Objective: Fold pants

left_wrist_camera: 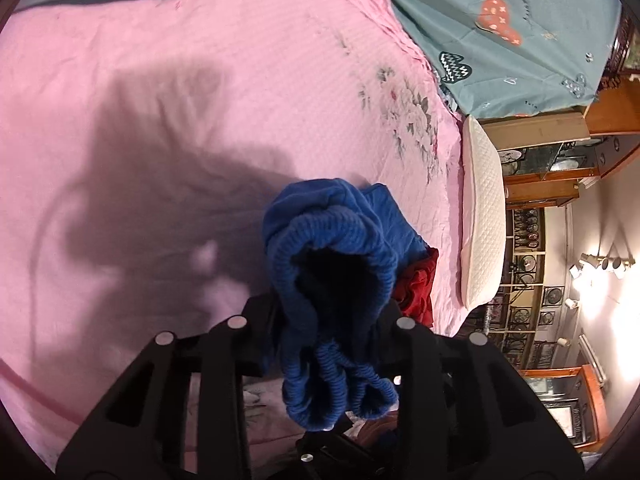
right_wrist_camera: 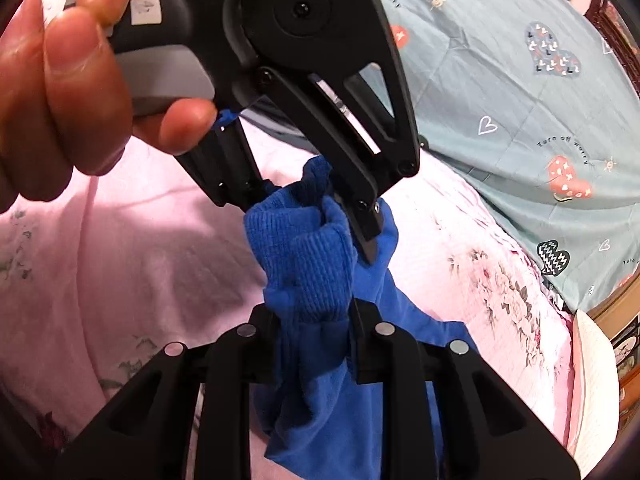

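The blue pants point(left_wrist_camera: 336, 240) hang bunched above the pink floral bedsheet point(left_wrist_camera: 160, 100). My left gripper point(left_wrist_camera: 328, 312) is shut on their ribbed waistband, which gapes open between the fingers. In the right wrist view my right gripper point(right_wrist_camera: 316, 320) is shut on the ribbed band of the same blue pants point(right_wrist_camera: 304, 264), with the fabric hanging below it. The left gripper point(right_wrist_camera: 316, 204) shows there from the side, just above and close, clamped on the same bunch, held by a hand point(right_wrist_camera: 60, 80).
A red garment point(left_wrist_camera: 418, 284) lies on the sheet beside the pants. A teal printed quilt point(left_wrist_camera: 500, 28) lies at the far side of the bed. The mattress edge point(left_wrist_camera: 482, 208) is at the right, with wooden cabinets and lamps beyond.
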### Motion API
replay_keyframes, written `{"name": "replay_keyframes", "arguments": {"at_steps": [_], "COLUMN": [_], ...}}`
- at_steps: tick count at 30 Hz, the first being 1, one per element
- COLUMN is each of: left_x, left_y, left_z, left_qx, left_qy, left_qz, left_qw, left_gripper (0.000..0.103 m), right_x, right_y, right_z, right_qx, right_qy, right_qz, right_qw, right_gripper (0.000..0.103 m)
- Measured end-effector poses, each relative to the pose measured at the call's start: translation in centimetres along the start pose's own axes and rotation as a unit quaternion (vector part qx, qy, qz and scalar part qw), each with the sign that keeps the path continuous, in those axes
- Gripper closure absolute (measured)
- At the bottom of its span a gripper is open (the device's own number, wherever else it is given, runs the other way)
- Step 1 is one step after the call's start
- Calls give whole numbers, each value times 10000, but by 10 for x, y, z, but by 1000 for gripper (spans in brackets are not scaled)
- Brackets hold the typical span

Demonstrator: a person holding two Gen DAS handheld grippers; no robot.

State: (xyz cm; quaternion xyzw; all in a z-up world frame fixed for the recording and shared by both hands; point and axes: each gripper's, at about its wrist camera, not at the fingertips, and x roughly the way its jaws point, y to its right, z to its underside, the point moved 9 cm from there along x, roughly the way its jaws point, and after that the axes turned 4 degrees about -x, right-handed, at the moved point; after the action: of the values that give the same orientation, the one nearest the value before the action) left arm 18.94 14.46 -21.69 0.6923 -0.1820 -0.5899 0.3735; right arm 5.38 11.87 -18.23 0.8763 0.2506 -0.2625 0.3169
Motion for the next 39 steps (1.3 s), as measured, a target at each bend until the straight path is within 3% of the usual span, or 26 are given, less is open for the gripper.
{"name": "replay_keyframes", "arguments": {"at_steps": [4,8,12,16,20,25,28,29,33,35,39], "left_x": [-6,5,47,110,176,226,244,249,249,234,192], "left_y": [38,94,150,194,218,227,226,224,219,222,218], "left_z": [6,12,26,44,60,70,73,74,79,78,67], "left_qx": [183,578,819,1033,1147,1155,1074,1069,1190,1453,1913], "left_qy": [151,127,-141,-485,-725,-869,-921,-926,-907,-692,-101], "left_qz": [76,249,411,319,-88,-467,-610,-690,-972,-1099,-1416], "left_qw": [9997,9979,9957,9930,9907,9884,9881,9875,9840,9808,9712], "left_gripper": [69,69,69,69,69,69,64,58,49,42,38], "right_x": [-25,-59,-80,-92,-89,-85,-77,-69,-46,-41,-34], "right_y": [28,72,124,167,196,216,221,226,229,231,236], "right_z": [0,17,58,117,178,227,245,257,291,299,306], "right_qx": [420,1304,2158,2935,3685,4320,4596,4778,5321,5507,5881], "right_qy": [285,459,331,45,-275,-464,-541,-607,-806,-801,-704], "right_qz": [43,59,78,59,-121,-336,-493,-609,-1041,-1188,-1567], "right_qw": [9987,9904,9758,9559,9291,9000,8851,8743,8364,8223,7903], "right_gripper": [80,80,80,81,81,82,82,82,81,80,74]}}
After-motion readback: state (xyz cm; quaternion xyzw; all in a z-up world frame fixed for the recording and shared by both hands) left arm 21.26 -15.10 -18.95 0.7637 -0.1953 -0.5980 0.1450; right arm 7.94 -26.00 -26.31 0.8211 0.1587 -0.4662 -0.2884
